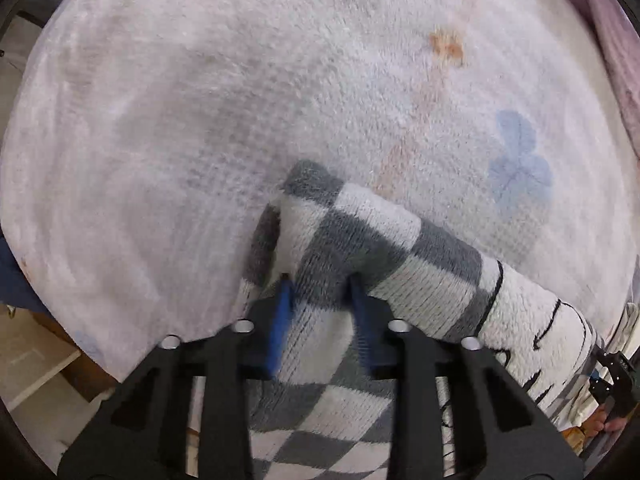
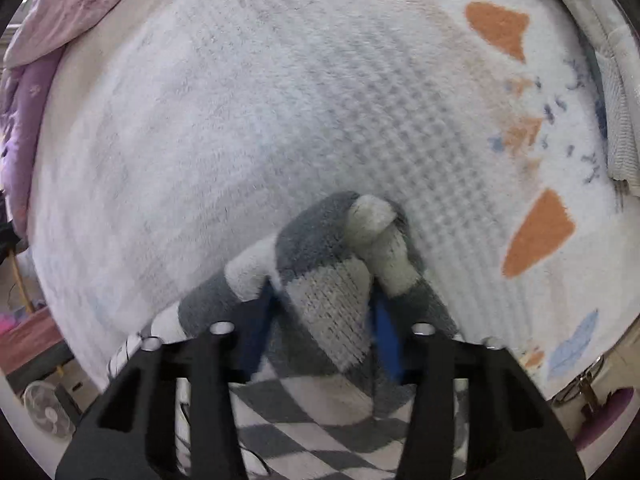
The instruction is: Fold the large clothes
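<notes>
Left wrist view: left tongs point(image 1: 320, 284) seen pointing down over a pale fleecy blanket point(image 1: 200, 120) spread on a bed. A bunched fold of the grey-and-white checked garment point(image 1: 360, 248) is pinched between the blue pads point(image 1: 282, 312); jaws stand narrow, closed on the cloth. From the grip the garment runs off to the lower right as a rolled edge, where black line markings point(image 1: 548, 320) are noted on white fleece. More checked cloth hangs below, between the black fingers. A faded blue flower print point(image 1: 520, 156) and an orange print point(image 1: 448, 46) are seen on the blanket beyond.

Right wrist view: right tongs point(image 2: 324, 300) likewise closed on a thick gathered corner of the same garment, a grey and off-white lump pushed up past the fingertips. Jaws slightly wider here, filled by the wad. Checked cloth trails down under the tongs. Orange patches point(image 2: 538, 236) are printed on the blanket at right; a lilac quilt point(image 2: 28, 120) lies at the far left edge. A small fan point(image 2: 48, 412) is noted on the floor, lower left. Blanket texture is blurred
</notes>
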`<state>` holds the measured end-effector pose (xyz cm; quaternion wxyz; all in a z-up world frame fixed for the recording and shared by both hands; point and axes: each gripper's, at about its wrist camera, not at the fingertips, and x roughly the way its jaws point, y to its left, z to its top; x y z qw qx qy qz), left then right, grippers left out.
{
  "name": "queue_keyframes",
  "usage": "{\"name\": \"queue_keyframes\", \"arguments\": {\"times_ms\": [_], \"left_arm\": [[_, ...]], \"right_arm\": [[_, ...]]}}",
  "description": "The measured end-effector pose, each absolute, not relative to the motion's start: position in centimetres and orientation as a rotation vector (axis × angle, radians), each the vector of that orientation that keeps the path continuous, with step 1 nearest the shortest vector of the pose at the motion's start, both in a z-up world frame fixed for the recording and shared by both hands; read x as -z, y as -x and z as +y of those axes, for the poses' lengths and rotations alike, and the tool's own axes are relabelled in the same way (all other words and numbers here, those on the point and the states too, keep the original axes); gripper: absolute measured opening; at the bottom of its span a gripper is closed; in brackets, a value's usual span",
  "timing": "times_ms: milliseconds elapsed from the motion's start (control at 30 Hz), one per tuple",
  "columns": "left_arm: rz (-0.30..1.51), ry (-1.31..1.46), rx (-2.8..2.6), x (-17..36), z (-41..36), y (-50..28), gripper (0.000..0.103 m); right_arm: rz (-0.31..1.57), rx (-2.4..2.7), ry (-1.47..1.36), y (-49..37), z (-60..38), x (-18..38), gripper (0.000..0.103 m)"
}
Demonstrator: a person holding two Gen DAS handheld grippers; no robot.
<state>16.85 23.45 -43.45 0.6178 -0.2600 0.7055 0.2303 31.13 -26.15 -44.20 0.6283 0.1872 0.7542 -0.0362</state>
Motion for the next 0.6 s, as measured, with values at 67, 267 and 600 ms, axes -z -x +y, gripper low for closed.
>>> {"name": "queue_keyframes", "arguments": {"times_ms": [67,267,600], "left_arm": [[1.626,0.573,-0.523,43.0,23.5,-17.5,0.023],[1.618,0.563,-0.538,44.1,23.6,-18.4,0.024],[1.653,0.290,-0.451,39.3,19.3,-13.2,0.021]], "right_arm": [[1.713,0.084,-0.342,-31.8,-25.0,43.6,0.032],[1.731,0.160,-0.343,-33.7,-24.6,46.1,0.035],[1.565,0.011,0.004,-27.1,-21.9,37.5,0.047]]}}
